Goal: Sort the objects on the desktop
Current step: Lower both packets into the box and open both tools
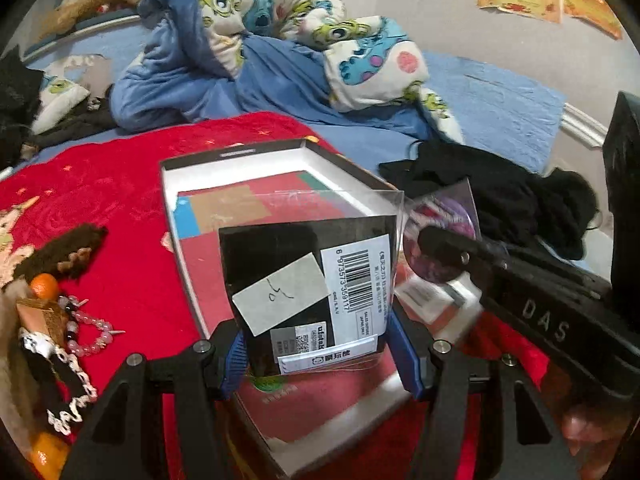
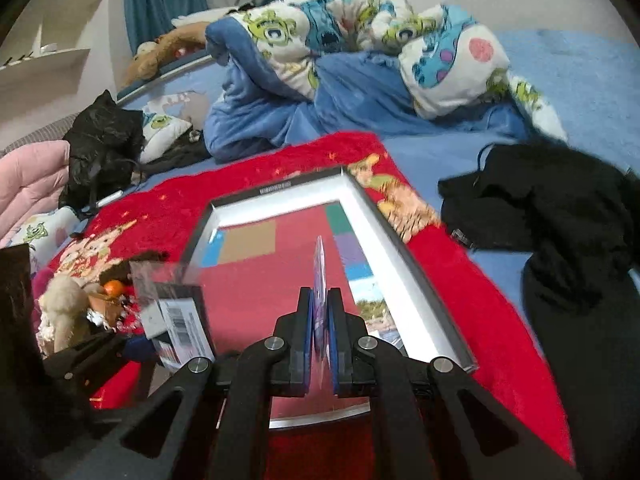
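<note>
The left gripper [image 1: 320, 344] grips a clear-cased black box [image 1: 312, 280] by its sides, held upright with its long axis rising, over the open tray [image 1: 170, 184] on the bed. The right gripper [image 2: 320, 320] pinches a thin card [image 2: 319, 280] edge-on, pointing forward, probably both bound for the tray.

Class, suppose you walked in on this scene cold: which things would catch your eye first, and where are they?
Probably the clear-cased black box with a barcode label, clamped in the left gripper above the open tray on the red blanket. Next, the thin badge packet pinched edge-on in the right gripper. Behind, a cartoon-monster quilt sprawls across the bed.
</note>
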`<action>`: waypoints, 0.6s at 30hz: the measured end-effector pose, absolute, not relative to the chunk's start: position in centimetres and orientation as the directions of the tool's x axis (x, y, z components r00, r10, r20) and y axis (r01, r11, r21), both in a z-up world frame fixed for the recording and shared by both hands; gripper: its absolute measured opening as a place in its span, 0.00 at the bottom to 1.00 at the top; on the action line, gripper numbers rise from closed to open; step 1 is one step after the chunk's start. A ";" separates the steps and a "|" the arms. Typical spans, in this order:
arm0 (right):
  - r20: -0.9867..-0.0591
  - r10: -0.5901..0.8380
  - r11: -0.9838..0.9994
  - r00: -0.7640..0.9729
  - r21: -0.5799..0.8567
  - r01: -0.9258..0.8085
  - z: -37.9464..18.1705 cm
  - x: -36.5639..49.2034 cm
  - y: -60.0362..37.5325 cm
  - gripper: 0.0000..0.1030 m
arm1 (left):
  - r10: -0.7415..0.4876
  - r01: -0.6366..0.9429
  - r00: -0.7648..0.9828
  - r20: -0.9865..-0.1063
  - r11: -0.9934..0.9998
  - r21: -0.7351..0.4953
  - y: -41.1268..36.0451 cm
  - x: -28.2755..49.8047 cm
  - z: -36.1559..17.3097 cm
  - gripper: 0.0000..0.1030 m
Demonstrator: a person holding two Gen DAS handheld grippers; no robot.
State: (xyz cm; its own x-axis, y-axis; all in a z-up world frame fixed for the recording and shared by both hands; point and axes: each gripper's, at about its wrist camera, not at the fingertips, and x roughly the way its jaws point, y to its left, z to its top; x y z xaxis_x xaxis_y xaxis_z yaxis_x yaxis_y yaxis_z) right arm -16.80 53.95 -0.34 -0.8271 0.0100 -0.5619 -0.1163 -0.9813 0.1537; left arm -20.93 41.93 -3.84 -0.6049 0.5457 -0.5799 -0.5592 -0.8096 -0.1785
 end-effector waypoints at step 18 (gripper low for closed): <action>-0.571 0.056 -0.985 -0.819 0.105 -0.140 -3.3 -17.5 53.8 0.09 | 0.490 -0.584 -0.635 -0.598 -0.810 -0.044 44.2 -20.3 -5.5 0.61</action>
State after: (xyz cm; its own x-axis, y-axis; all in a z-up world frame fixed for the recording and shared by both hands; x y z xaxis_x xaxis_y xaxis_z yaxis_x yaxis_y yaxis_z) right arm -17.49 53.76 -3.27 -0.8187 0.0559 -0.5714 -0.1404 -0.9845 0.1048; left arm -20.30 44.17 -5.46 -0.6347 0.4897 -0.5979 -0.5842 -0.8104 -0.0436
